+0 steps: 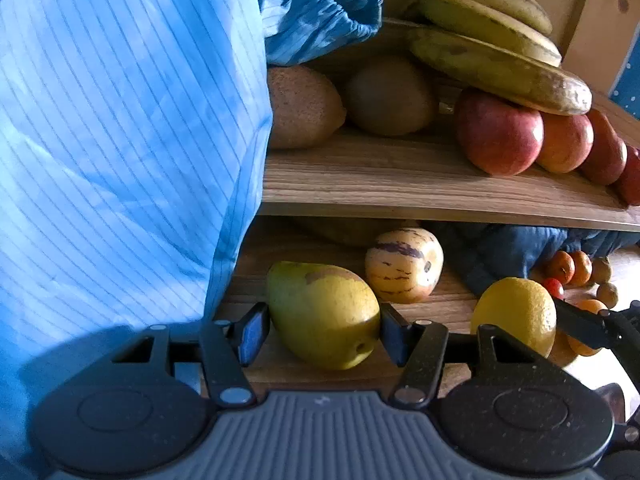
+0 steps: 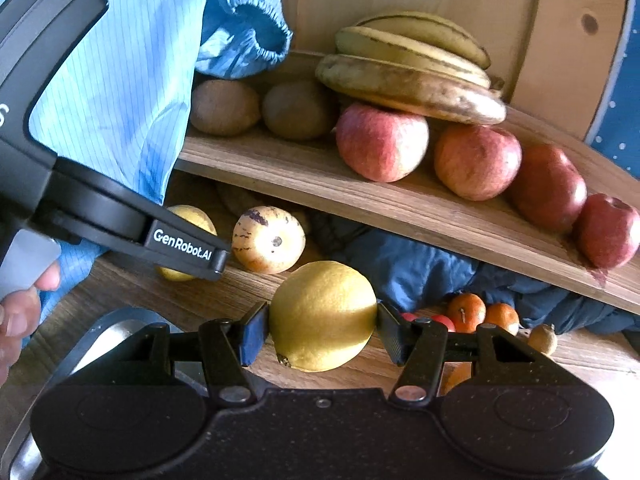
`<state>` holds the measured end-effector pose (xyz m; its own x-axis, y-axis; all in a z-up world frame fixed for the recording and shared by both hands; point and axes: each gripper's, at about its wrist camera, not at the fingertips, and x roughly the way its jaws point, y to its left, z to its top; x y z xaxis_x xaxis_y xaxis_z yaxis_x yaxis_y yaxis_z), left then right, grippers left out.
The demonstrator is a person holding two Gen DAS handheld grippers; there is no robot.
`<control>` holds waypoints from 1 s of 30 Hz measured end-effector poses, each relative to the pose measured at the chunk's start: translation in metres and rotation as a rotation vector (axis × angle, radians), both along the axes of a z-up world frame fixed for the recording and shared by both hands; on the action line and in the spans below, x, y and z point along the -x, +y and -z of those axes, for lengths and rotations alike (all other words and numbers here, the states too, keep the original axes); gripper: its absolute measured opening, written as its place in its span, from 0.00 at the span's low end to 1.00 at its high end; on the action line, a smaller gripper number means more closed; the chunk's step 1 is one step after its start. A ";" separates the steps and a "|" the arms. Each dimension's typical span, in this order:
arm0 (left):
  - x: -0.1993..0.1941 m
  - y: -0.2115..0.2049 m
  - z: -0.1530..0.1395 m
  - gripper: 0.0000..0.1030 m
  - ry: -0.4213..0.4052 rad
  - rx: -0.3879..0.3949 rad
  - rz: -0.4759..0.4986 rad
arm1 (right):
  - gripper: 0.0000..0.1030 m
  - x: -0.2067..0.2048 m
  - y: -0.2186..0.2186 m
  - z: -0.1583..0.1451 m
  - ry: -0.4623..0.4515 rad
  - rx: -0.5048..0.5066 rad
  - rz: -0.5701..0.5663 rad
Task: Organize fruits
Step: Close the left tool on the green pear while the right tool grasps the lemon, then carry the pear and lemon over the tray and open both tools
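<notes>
My left gripper (image 1: 323,330) is shut on a yellow-green pear (image 1: 320,312) over the lower wooden shelf (image 1: 448,304). My right gripper (image 2: 320,332) is shut on a yellow lemon (image 2: 323,314), which also shows in the left wrist view as the lemon (image 1: 516,312) to the pear's right. A striped pepino melon (image 1: 404,266) sits behind both on the lower shelf, seen too as the pepino (image 2: 268,240). The upper shelf (image 2: 304,176) carries two kiwis (image 2: 224,107), bananas (image 2: 408,72) and several red apples (image 2: 382,142).
A blue striped sleeve (image 1: 120,140) fills the left side, and its cuff (image 2: 248,28) lies on the upper shelf. A dark blue cloth (image 2: 404,268) lies under the upper shelf. Small oranges (image 2: 466,312) and other small fruits (image 2: 542,338) sit at the lower right. A hand (image 2: 20,312) holds the left tool.
</notes>
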<state>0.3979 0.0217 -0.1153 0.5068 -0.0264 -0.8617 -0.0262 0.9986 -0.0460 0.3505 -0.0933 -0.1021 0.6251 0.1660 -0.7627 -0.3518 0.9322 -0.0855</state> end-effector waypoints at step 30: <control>0.110 -0.016 -0.041 0.61 -0.039 0.022 -0.065 | 0.58 0.113 -0.009 -0.037 0.027 -0.057 -0.178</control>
